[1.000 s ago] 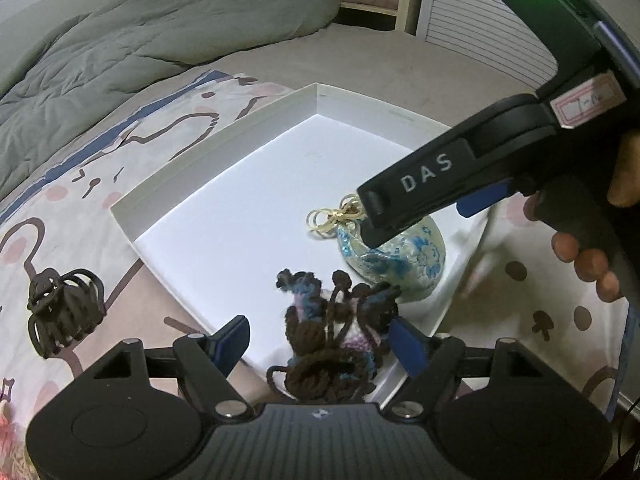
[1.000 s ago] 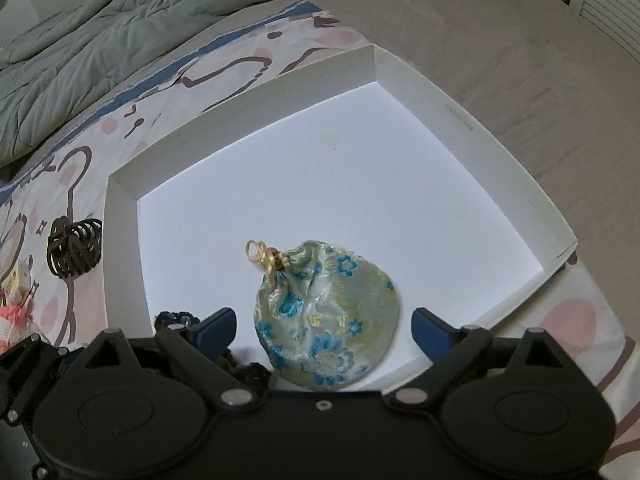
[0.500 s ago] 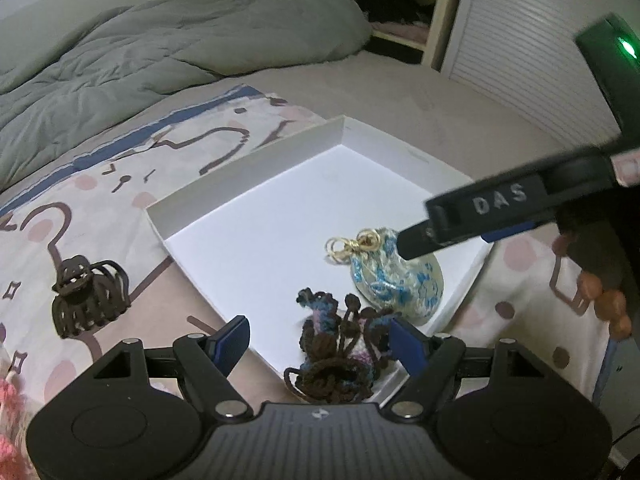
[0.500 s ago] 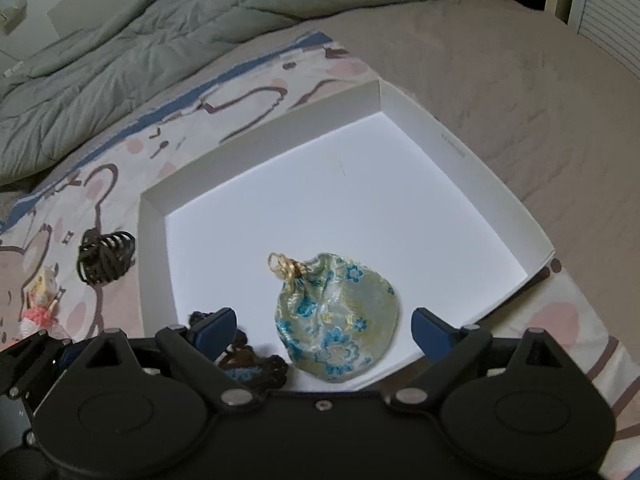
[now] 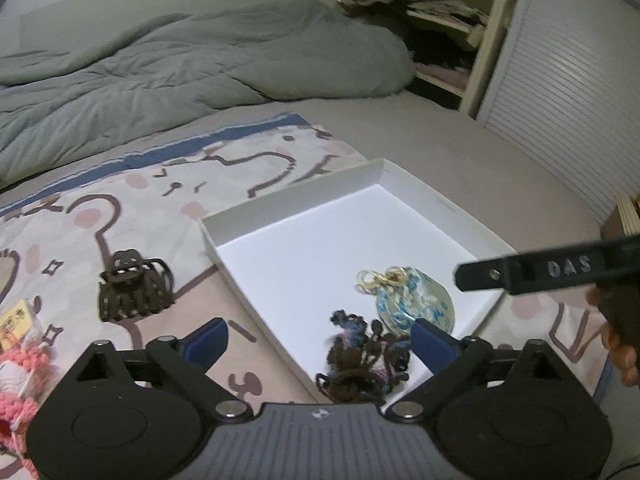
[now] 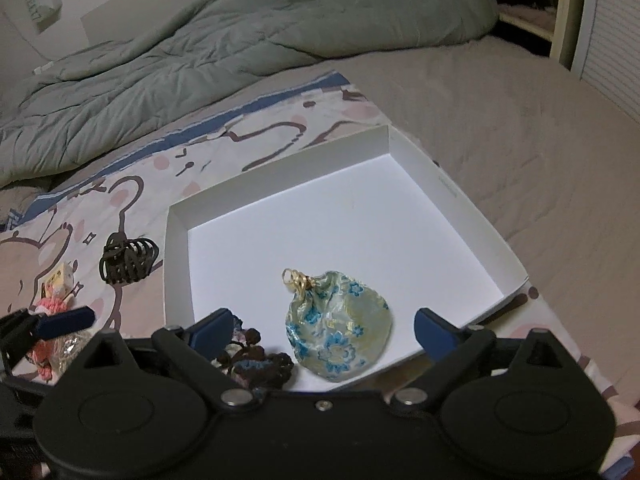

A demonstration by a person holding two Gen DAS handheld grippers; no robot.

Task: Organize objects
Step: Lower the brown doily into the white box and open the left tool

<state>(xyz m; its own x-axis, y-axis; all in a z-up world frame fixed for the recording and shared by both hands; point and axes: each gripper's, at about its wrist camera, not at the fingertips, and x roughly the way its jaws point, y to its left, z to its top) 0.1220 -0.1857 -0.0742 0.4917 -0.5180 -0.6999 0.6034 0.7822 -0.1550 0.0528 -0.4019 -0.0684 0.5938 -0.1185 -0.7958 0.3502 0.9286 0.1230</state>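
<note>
Left wrist view showed, farthest left of the white box (image 5: 288, 196), a pink crocheted toy (image 5: 20, 364), then a brown hair claw (image 5: 134, 286) on the patterned sheet (image 5: 120, 184), both seemingly awaiting sorting. Inside the box's near corner lay a dark yarn tangle (image 5: 362, 364) and, to its right, a floral pouch (image 5: 416, 300), apparently dropped there. The left gripper (image 5: 318, 338) and right gripper (image 6: 322, 328) were both opening, nothing held between their jaws.
</note>
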